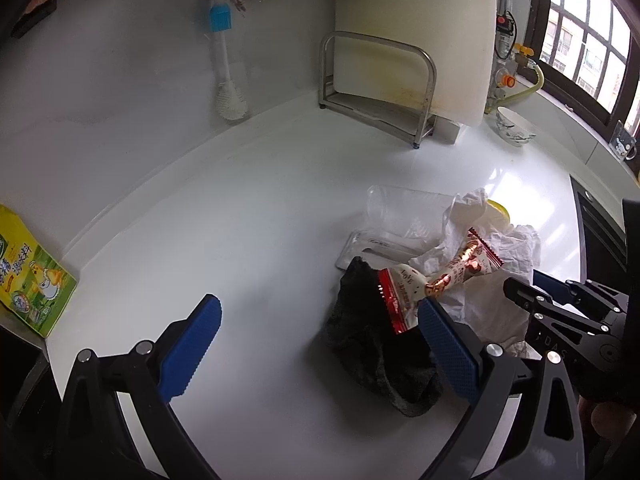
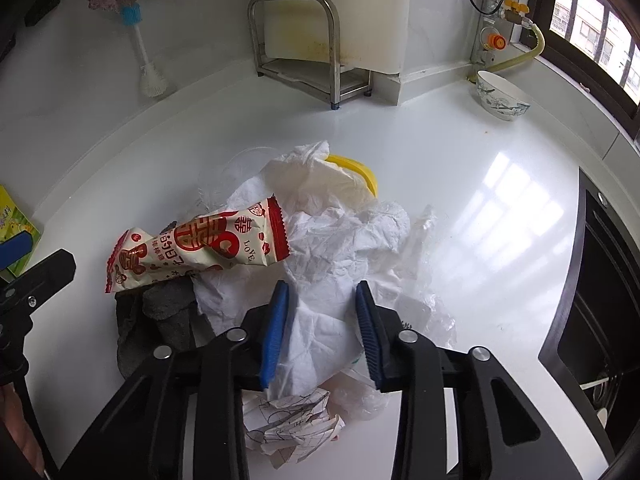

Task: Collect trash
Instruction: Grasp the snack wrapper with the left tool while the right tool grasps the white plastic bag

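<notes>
Blue ribbed pads of the left gripper (image 1: 320,324) are seen nearest the left wrist camera, spread wide with nothing held between them; the right-hand pad (image 1: 444,344) lies just in front of the dark grey fuzzy cloth (image 1: 376,356) and the red-and-cream foil snack wrapper (image 2: 200,248). Further left, a green-and-yellow printed carton (image 1: 32,280) stands at the edge of the glossy white countertop (image 1: 248,220), well apart from the heap.

At the middle, the trash is gathered in one pile: the wrapper, crinkled and shiny, rests across the cloth and a crumpled white tissue sheet (image 2: 340,236); a clear plastic cup (image 1: 400,208) lies on its side behind, and a yellow round lid (image 2: 360,172) is half buried.

To the right, the right gripper (image 2: 322,332) is partly open, its pads set either side of a raised fold of the tissue without visibly pinching it. A scribbled, crumpled paper scrap (image 2: 292,424) lies beneath it and thin clear plastic film (image 2: 428,312) beside it.

The grasp of the tissue appears to be the step in hand. A deep bite on the thick fold would be advised, since soft paper tears and slips; the light wrapper may slide off when the sheet is lifted.
</notes>
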Available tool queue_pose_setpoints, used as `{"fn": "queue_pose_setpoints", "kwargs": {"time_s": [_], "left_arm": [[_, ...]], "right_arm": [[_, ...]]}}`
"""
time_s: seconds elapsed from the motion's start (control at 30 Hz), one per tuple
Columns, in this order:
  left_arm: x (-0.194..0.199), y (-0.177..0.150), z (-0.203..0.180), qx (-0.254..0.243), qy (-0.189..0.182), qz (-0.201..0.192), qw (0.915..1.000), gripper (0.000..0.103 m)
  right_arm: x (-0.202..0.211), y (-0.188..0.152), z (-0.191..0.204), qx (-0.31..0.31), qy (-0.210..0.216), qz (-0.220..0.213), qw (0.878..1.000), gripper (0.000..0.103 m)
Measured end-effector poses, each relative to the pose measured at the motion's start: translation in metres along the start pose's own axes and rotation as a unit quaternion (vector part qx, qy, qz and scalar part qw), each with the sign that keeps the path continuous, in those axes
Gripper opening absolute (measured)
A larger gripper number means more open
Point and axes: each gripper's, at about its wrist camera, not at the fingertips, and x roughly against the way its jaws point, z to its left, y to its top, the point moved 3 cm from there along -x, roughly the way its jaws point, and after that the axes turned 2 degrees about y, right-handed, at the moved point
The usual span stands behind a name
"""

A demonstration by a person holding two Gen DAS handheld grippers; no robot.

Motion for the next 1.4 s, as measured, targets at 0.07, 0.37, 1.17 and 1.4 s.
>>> {"fn": "queue_pose_setpoints", "kwargs": {"time_s": [0.07, 0.37, 1.17, 1.4], "left_arm": [[-0.002, 0.003, -0.007, -0.009, -0.013, -0.003, 0.9999, 0.097], [-0.024, 0.017, -0.048, -0.088, -0.075, -0.006, 0.9933, 0.097], [-0.068, 0.011, -0.066, -0.194, -0.118, 0.023, 0.9736, 0.037], [-0.048, 0.019, -0.051, -0.149, -0.117, 0.013, 0.9818, 0.024]], "right_arm": [[0.002, 0.001, -0.003, -0.008, 0.011, 0.0, 1.0, 0.014], [0.004, 0.001, -0.013, -0.028, 0.037, 0.004, 0.999, 0.012], [0.005, 0.0, -0.019, -0.051, 0.056, 0.006, 0.997, 0.012], [0.022, 0.003, -0.017, -0.05, 0.063, -0.015, 0.997, 0.012]]}}
